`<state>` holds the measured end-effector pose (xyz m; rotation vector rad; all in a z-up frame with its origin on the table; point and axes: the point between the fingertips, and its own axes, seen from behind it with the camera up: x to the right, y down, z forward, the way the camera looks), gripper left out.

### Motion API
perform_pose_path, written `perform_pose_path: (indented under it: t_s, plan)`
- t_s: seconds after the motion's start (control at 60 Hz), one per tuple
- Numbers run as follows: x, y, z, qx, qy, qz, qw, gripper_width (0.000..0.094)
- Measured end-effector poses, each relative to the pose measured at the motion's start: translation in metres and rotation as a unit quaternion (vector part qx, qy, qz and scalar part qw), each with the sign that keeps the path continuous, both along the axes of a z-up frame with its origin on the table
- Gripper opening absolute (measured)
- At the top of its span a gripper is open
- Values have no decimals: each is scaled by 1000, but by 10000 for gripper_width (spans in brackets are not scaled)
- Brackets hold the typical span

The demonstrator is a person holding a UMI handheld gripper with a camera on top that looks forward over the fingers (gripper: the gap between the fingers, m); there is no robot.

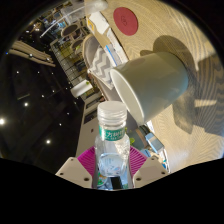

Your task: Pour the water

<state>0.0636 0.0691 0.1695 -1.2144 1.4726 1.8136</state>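
Observation:
A clear plastic water bottle (pixel 112 140) with a green label and a white cap stands between my gripper's (pixel 112 160) magenta pads (pixel 88 158), which press on both its sides. The view is tilted, so the bottle leans with its cap toward a large white cup (pixel 152 84) just beyond it. The cap sits close to the cup's open rim. No water stream shows. The bottle's lower part is hidden between the fingers.
The cup rests on a pale wooden table (pixel 190 40) with a round red coaster (pixel 125 17) farther off. A white and grey striped object (pixel 100 58) lies beside the cup. Dark floor with light reflections (pixel 30 100) lies past the table's edge.

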Motion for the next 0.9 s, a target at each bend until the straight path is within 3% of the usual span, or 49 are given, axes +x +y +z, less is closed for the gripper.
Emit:
perform_pose_path:
  t_s: [0.1, 0.233, 0.333, 0.5, 0.583, 0.683, 0.9]
  plan:
    - [-4, -1, 3, -2, -52, 19, 998, 403]
    - [14, -9, 11, 15, -274, 54, 960, 402]
    - [56, -3, 24, 36, -474, 54, 878, 404]
    - [135, 11, 34, 42, -718, 31, 694, 405]
    - [179, 17, 18, 24, -787, 29, 616, 406]
    - [220, 18, -12, -1, -829, 33, 559, 406]
    - [259, 18, -94, -31, -843, 71, 533, 408]
